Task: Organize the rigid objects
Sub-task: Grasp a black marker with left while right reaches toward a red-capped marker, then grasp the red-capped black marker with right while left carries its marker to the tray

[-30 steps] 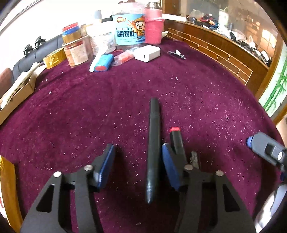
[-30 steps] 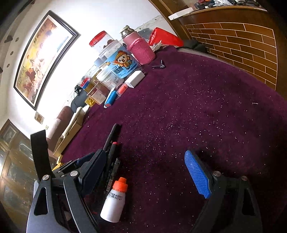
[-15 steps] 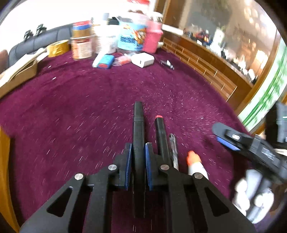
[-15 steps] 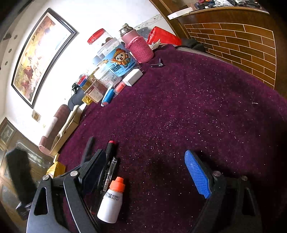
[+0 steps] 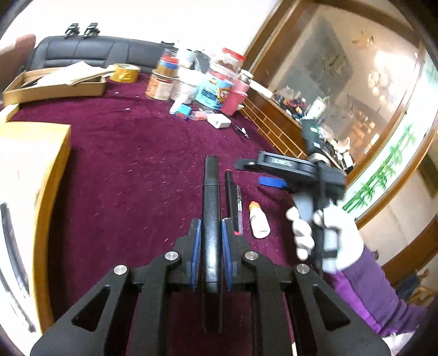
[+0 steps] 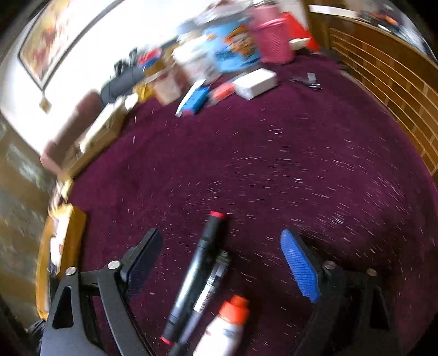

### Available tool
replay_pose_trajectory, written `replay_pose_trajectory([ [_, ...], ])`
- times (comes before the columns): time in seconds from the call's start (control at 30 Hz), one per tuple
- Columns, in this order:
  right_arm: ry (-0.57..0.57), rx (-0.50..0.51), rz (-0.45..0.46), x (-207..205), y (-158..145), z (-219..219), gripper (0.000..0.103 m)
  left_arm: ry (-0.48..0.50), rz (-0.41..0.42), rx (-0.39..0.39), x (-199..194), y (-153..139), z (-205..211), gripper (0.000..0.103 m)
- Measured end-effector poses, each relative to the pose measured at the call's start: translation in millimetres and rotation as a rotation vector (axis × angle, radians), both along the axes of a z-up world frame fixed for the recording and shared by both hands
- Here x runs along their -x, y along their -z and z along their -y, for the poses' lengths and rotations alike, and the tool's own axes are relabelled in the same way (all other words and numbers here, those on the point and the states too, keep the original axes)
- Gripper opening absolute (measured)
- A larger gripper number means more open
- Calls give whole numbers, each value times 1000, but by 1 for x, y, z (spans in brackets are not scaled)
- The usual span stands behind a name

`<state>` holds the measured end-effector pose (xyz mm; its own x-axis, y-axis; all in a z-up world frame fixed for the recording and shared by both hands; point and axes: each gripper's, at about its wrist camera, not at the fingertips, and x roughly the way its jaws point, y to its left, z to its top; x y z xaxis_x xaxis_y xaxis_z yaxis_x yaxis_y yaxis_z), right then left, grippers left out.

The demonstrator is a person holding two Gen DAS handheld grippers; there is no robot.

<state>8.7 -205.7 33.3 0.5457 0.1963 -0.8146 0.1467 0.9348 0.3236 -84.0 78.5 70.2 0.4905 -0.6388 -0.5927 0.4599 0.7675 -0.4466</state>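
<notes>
Deep purple carpeted surface point(image 5: 131, 164); black leather sofa point(image 5: 90, 54) against the far white wall point(image 5: 164, 22); framed painting point(image 6: 54, 43) at left; brown wood-panelled partition point(image 5: 273, 120) at right.

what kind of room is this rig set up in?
Probably a home living or dining room, not a lab: a black sofa by the wall, a framed painting, and food jars on a table under a plum cloth.

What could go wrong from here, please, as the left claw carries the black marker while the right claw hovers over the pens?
The left claw grips the long black marker towards one end, so it might pivot or slip. The right claw, its jaws just closing but still open, straddles the red-tipped marker, thin pen and small white bottle; it might pinch several or knock the bottle.
</notes>
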Motion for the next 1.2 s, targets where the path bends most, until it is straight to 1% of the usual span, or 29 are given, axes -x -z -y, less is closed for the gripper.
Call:
replay_pose_trajectory([
  [0.03, -24, 3, -29, -7, 3, -10, 65, -7, 1, 4, 2, 0, -6, 12],
  [0.07, -46, 1, -67, -12, 6, -18, 59, -21, 2, 7, 5, 1, -14, 12],
  [0.1, -72, -9, -121, -19, 13, -31, 58, -29, 1, 10, 6, 2, -19, 12],
  [0.13, -81, -14, -142, -21, 16, -37, 58, -41, -2, 17, 8, 3, -27, 12],
  [0.17, -77, 33, -138, -21, 15, -47, 58, -51, -6, 25, 9, 4, -34, 12],
  [0.23, -108, -9, -140, -20, 16, -58, 58, -68, -11, 46, 10, 6, -46, 12],
  [0.27, -127, -59, -146, -19, 16, -61, 58, -74, -12, 53, 10, 7, -51, 12],
  [0.3, -133, -86, -147, -17, 16, -64, 58, -82, -12, 59, 11, 7, -56, 12],
  [0.33, -130, -79, -151, -15, 16, -66, 58, -90, -12, 66, 12, 8, -62, 12],
  [0.37, -130, -61, -149, -14, 17, -69, 57, -97, -10, 75, 13, 8, -68, 12],
  [0.53, -161, 129, -138, -9, 16, -98, 57, -124, -9, 117, 17, 12, -91, 12],
  [0.6, -185, 238, -137, -6, 19, -115, 56, -137, -8, 130, 19, 12, -100, 12],
  [0.63, -197, 309, -135, -4, 21, -126, 56, -147, -5, 135, 22, 12, -106, 12],
  [0.67, -202, 341, -118, -1, 20, -133, 47, -160, -1, 142, 24, 11, -113, 12],
  [0.7, -209, 346, -101, 4, 20, -138, 42, -175, 3, 146, 27, 10, -121, 12],
  [0.77, -218, 318, -83, 13, 19, -142, 22, -225, 10, 144, 30, 8, -140, 12],
  [0.83, -226, 305, -60, 21, 19, -144, 14, -279, 11, 144, 32, 9, -163, 12],
  [0.9, -219, 271, -55, 21, 19, -144, 14, -353, -4, 134, 33, 12, -188, 12],
  [0.93, -217, 218, -51, 21, 18, -141, 14, -385, -18, 135, 33, 15, -199, 12],
  [1.0, -203, 147, -34, 24, 13, -138, 14, -436, -44, 132, 34, 22, -216, 12],
  [1.1, -221, 37, 16, 28, -4, -141, 14, -505, -80, 129, 35, 33, -236, 12],
  [1.2, -268, -24, 64, 32, -24, -152, 14, -539, -91, 133, 35, 38, -246, 12],
])
